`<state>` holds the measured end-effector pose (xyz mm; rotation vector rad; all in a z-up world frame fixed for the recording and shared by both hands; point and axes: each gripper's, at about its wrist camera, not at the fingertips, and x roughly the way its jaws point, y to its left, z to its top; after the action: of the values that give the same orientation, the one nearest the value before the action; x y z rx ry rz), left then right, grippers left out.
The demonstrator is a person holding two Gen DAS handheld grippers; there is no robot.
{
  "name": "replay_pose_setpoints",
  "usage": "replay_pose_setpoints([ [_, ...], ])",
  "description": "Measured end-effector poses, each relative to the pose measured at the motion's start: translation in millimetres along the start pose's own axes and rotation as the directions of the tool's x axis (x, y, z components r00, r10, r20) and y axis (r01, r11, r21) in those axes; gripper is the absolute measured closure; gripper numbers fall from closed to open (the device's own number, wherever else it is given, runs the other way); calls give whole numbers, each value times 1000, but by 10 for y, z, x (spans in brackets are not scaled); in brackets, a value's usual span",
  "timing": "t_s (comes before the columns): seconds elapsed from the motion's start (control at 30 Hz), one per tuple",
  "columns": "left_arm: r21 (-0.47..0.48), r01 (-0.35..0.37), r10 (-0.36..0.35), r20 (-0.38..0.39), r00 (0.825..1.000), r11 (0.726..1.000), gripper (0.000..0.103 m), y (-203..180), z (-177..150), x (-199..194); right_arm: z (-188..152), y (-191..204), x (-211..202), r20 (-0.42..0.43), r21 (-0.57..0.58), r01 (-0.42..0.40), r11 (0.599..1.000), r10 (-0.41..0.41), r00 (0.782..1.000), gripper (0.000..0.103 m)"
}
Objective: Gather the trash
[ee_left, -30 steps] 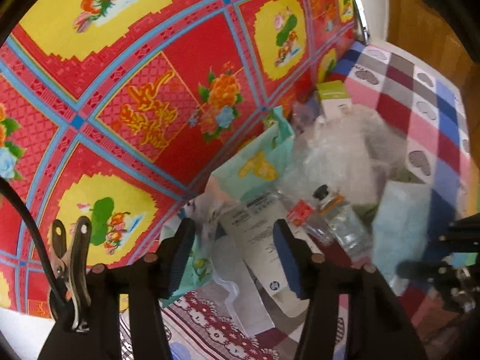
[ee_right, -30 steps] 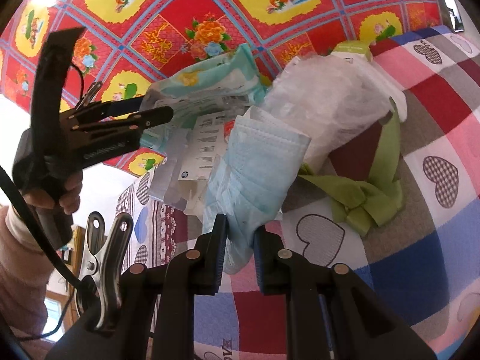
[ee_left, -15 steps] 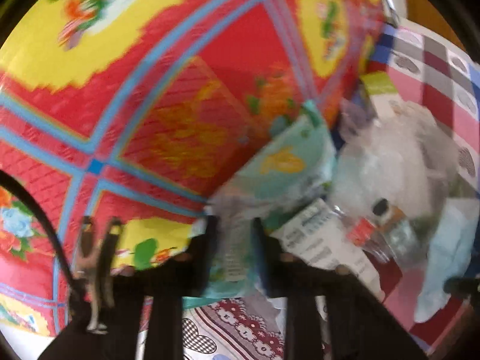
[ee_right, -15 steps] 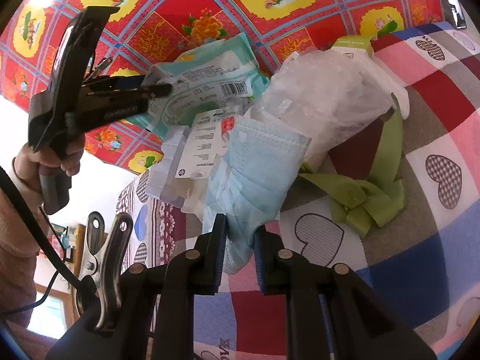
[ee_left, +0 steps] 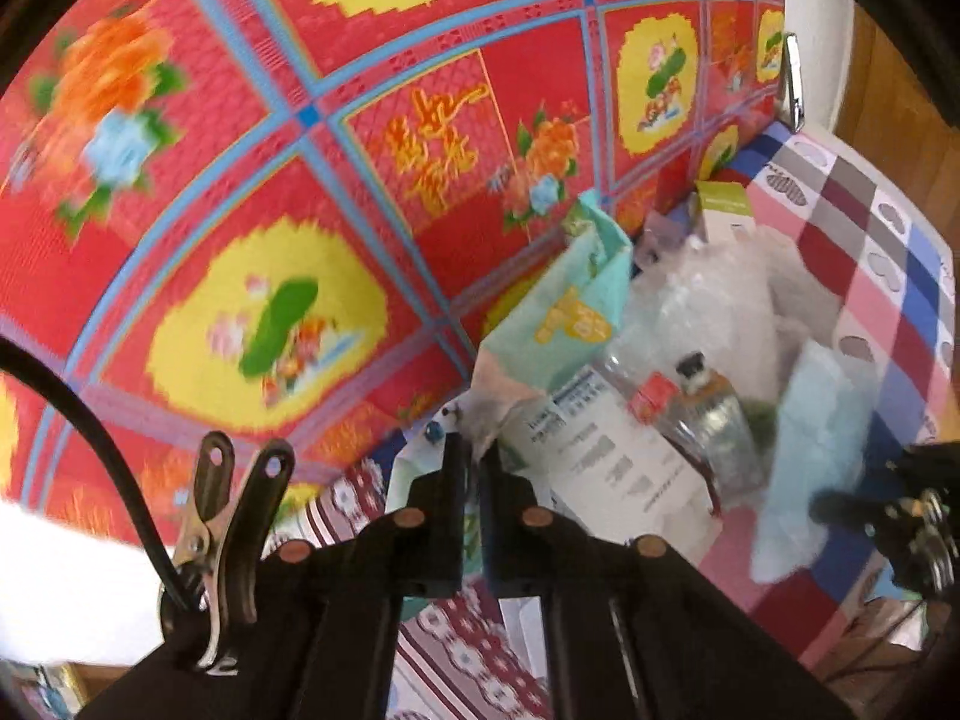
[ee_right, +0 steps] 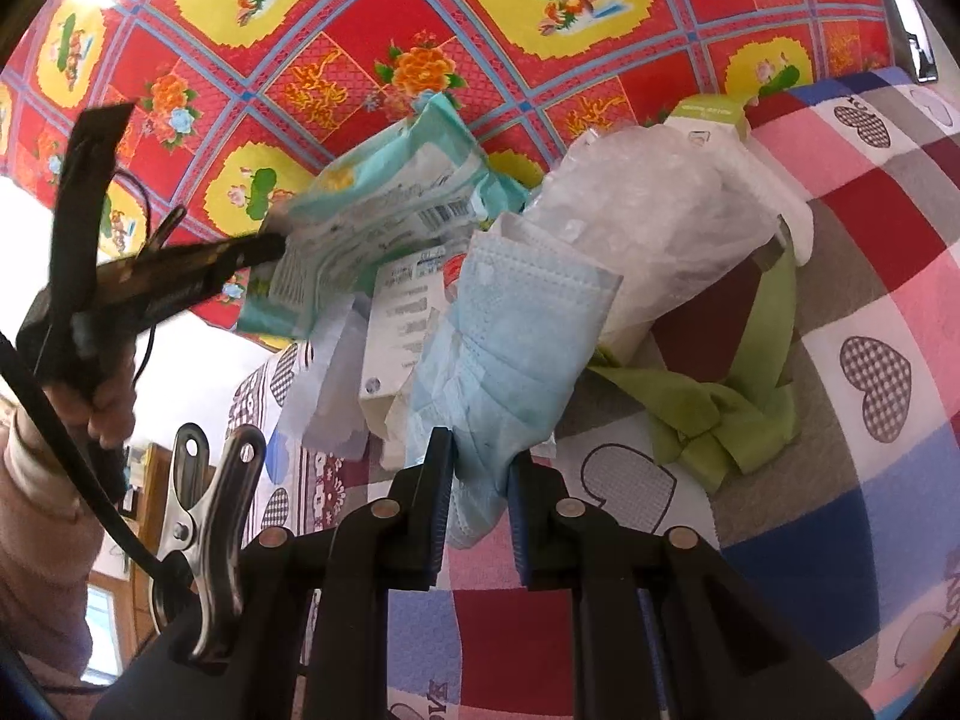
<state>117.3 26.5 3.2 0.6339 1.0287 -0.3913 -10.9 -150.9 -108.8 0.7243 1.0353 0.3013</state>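
Where pinched: wrapper [ee_left: 558,312] in left gripper [ee_left: 474,462]

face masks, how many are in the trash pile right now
1. The blue face mask lies at the near edge of the pile on the checked cloth, its lower end clamped in the right gripper. More could be hidden under the clear plastic.
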Motion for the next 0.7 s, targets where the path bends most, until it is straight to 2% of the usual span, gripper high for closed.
replay_pose_setpoints([
  [0.17, -120, 44, -43, 8, 999, 992, 100, 83, -304, -230, -16, 48, -23, 0, -22, -6, 1000, 6, 1000, 85],
  [0.27, -180, 45, -46, -5, 999, 983, 100, 157, -497, -310, -30, 89, -28, 0, -37, -10, 999, 10, 1000, 85],
  [0.4, -309, 26, -43, -51, 998, 951, 100, 383, -871, -380, -37, 146, -27, -2, -56, -17, 998, 17, 1000, 85],
  [0.6, -444, -53, 10, -99, 995, 895, 98, 664, -1328, -362, -38, 260, 1, -8, -88, -29, 996, 29, 1000, 85],
  [0.7, -491, -65, 9, -116, 993, 869, 97, 789, -1483, -366, -44, 330, 29, -17, -107, -35, 994, 33, 999, 85],
])
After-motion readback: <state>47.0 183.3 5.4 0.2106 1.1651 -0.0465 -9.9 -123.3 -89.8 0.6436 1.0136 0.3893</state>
